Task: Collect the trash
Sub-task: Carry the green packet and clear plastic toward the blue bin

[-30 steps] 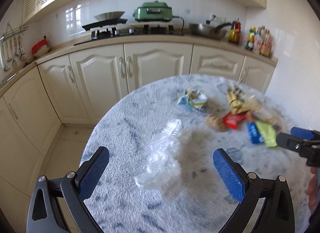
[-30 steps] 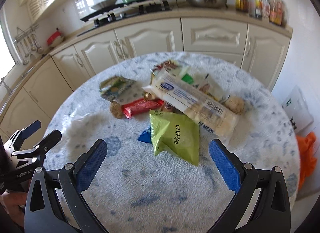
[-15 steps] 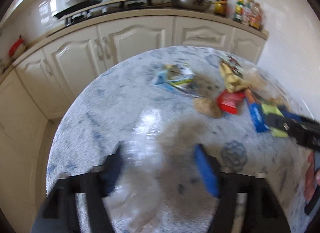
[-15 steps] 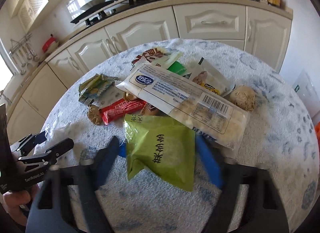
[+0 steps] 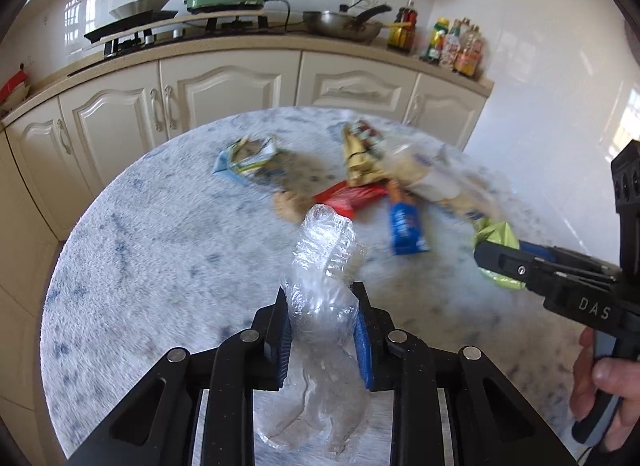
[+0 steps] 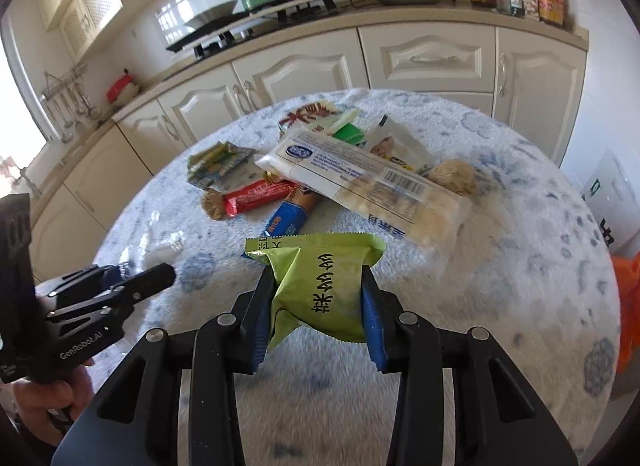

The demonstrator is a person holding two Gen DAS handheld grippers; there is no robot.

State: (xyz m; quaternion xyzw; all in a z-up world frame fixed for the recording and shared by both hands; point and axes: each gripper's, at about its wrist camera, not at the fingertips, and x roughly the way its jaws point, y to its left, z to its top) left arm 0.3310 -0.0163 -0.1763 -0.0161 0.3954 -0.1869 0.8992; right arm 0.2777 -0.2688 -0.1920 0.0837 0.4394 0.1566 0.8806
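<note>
The left claw (image 5: 323, 324) has just been closing and now pinches a crumpled clear plastic bag (image 5: 325, 266), whose long axis runs straight ahead of it; bare round surface (image 5: 160, 250) lies open to its left, out to the rim. The right claw (image 6: 318, 316) has also just closed, gripping a green packet (image 6: 320, 286) by its near end, long axis crosswise; more wrappers (image 6: 360, 181) crowd just beyond.
</note>
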